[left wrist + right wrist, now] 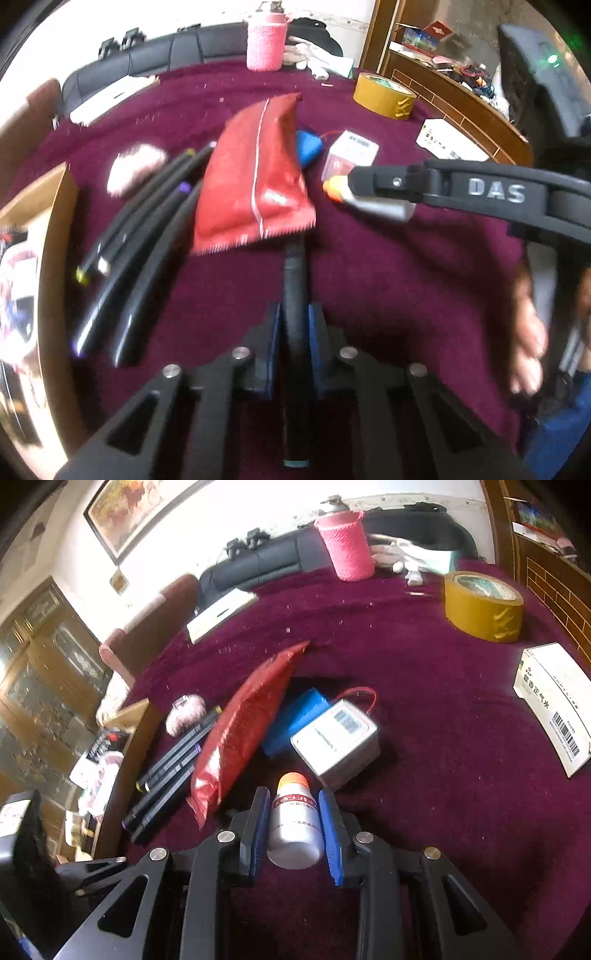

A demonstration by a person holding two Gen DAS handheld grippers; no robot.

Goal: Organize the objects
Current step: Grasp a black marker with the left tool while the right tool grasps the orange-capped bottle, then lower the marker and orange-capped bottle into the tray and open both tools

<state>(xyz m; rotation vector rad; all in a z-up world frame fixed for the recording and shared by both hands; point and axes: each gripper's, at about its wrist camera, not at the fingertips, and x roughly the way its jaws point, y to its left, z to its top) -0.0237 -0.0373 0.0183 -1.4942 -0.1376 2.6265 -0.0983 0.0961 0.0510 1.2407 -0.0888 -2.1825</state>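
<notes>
Both views are bright, with daylight blowing the white wall (229,520) out almost to pure glare. Fisheye bending curves the room at the edges, and the corners fall off into black. Motion blur smears the left view, softening the red packet (255,177) and the black pens (140,236). The packet (240,734) casts a dark shadow on the maroon cloth (424,738).
</notes>
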